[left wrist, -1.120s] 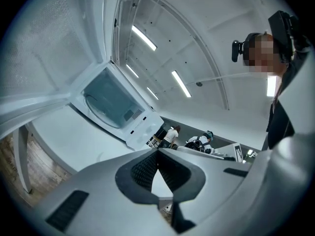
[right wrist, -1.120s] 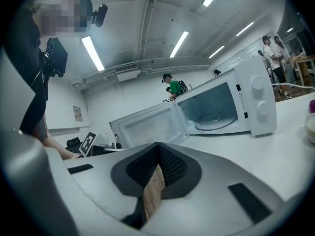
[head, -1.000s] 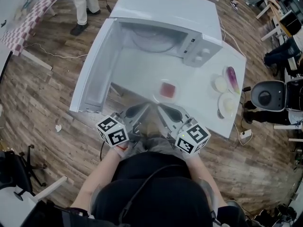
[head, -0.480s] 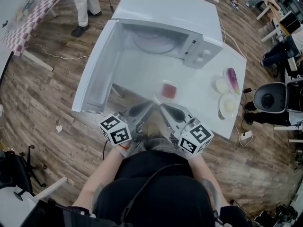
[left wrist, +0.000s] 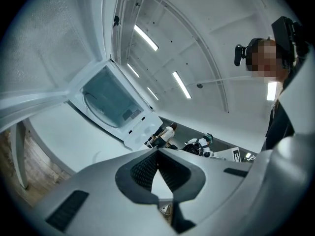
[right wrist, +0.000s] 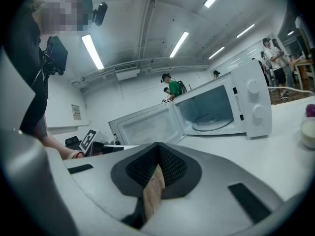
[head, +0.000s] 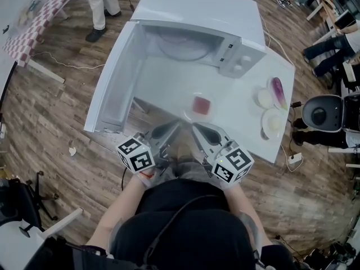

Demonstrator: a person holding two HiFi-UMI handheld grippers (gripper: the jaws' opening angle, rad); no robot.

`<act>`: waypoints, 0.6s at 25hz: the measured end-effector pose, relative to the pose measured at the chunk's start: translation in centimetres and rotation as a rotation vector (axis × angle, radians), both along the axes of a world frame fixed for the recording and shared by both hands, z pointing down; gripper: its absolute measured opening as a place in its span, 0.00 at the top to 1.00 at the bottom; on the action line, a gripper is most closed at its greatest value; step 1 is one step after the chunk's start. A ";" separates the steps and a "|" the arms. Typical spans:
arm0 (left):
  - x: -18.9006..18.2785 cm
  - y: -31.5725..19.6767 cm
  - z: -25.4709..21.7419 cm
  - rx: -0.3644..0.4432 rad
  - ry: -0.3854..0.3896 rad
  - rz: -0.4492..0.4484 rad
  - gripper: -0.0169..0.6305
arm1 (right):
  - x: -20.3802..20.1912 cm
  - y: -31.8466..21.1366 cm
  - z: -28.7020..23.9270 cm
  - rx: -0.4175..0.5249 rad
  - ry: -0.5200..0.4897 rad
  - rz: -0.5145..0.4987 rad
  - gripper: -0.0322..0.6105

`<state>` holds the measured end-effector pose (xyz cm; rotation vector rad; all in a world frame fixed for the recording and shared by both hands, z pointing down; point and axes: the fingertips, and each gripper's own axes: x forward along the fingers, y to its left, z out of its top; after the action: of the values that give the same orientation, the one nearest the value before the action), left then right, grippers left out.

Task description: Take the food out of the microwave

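on the white table (head: 239,110) in the head view, the dish of red food (head: 201,107) sits outside the open microwave (head: 197,7), just past the tips of the left gripper (head: 175,126) and right gripper (head: 195,127), while each gripper view shows its jaws squeezed together, holding nothing.

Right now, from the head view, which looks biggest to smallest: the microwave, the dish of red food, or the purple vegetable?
1. microwave, by far
2. dish of red food
3. purple vegetable, thinner than the dish
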<state>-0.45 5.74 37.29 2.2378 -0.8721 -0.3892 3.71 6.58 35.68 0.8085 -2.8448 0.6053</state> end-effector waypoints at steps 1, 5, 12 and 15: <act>0.1 0.0 0.1 -0.006 0.000 0.001 0.96 | 0.1 0.0 0.1 -0.004 -0.003 0.003 0.92; 0.4 0.3 0.6 -0.026 0.001 0.008 0.96 | 0.4 0.2 0.5 -0.024 -0.009 0.013 0.92; 0.9 0.6 1.5 -0.058 0.001 0.021 0.96 | 1.2 0.5 1.3 -0.056 -0.016 0.043 0.92; 1.1 0.6 1.8 -0.069 0.009 0.024 0.96 | 1.4 0.6 1.5 -0.060 -0.016 0.045 0.92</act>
<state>0.67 6.35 39.11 2.1800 -0.8411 -0.3525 5.14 7.22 37.17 0.8639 -2.8141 0.7026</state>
